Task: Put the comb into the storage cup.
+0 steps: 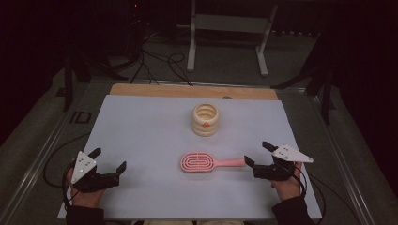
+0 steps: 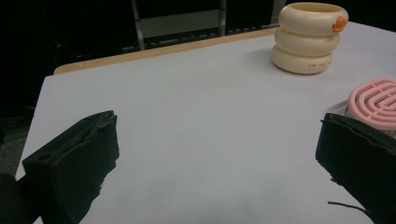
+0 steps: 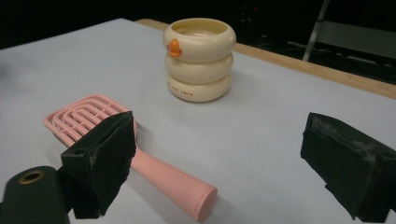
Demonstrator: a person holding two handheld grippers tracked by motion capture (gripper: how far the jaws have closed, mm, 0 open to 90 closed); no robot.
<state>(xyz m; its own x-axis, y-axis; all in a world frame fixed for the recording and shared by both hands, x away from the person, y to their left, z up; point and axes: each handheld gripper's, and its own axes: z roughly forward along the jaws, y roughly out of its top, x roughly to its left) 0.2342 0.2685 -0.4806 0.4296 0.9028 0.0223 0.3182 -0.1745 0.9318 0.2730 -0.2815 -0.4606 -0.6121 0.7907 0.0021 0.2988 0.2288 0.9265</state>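
One pink brush point(image 1: 206, 162), one cream ringed cup point(image 1: 205, 119), two grippers, left gripper point(image 1: 110, 161) and right gripper point(image 1: 256, 153), jaws spread apart, nothing held.

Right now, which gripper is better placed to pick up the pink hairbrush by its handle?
Right. The right gripper, jaws open, sits just off the end of the pink hairbrush's handle, which points toward it. The left gripper is farther off, beyond the brush head.

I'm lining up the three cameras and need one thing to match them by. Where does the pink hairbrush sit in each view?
High view: the pink hairbrush lies at centre, handle pointing at the right tool.
Left gripper view: only its head shows, at the right edge.
Right gripper view: lower left, partly behind the near jaw.
Shared landmark: the cream ringed cup, beyond the brush.
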